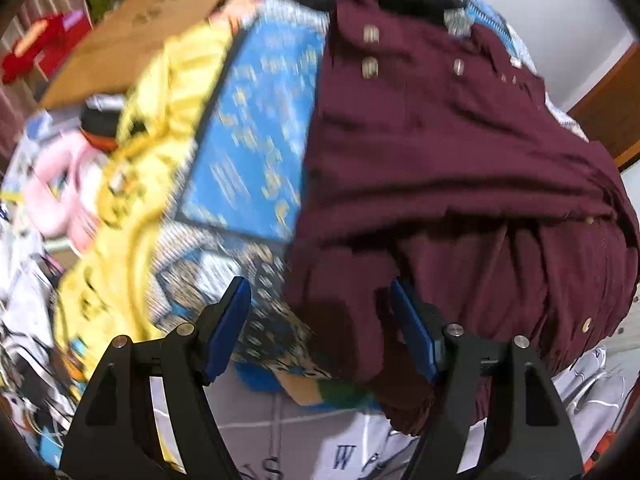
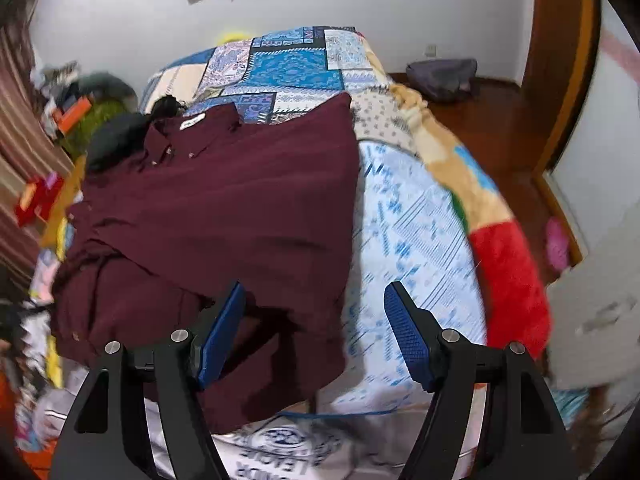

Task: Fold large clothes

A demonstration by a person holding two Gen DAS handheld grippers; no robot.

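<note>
A large maroon button-up shirt lies partly folded on the patterned blue quilt of a bed. In the right wrist view the shirt shows its collar and label at the far end. My left gripper hovers open above the shirt's near left edge, its blue pads apart with nothing pinched. My right gripper hangs open over the shirt's near right corner, also gripping nothing; the cloth lies below its left finger.
A yellow garment and a pink one lie left of the shirt. A black garment sits by the collar. A red and tan fleece blanket drapes the bed's right side. White printed cloth lies nearest.
</note>
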